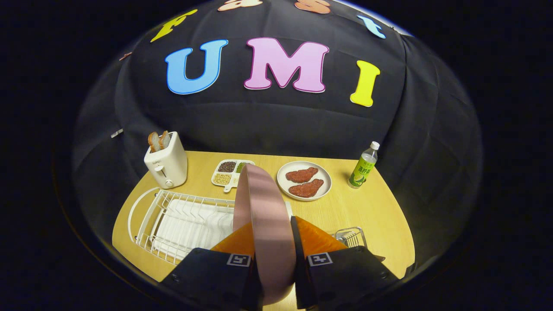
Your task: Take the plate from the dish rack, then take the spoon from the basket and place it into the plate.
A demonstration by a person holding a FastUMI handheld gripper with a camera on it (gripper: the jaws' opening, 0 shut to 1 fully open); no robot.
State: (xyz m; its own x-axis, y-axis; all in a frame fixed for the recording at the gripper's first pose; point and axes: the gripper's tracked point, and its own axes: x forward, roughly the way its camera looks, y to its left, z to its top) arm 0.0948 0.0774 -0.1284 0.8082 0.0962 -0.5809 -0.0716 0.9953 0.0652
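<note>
Between your gripper (273, 242) fingers, clamped from both sides, a smooth pink plate (264, 216) stands on edge above the white wire dish rack (181, 220). Beyond, on the pale wooden worktop (367, 207), sits a small wire basket (351, 236).

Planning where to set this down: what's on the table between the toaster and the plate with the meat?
In the gripper view, a divided tray of beans sits between toaster and meat plate. The gripper holds the pink plate edge-up.

Wooden table (367, 207) holds toaster (166, 166), dish rack (181, 222), bottle (363, 169).
</note>
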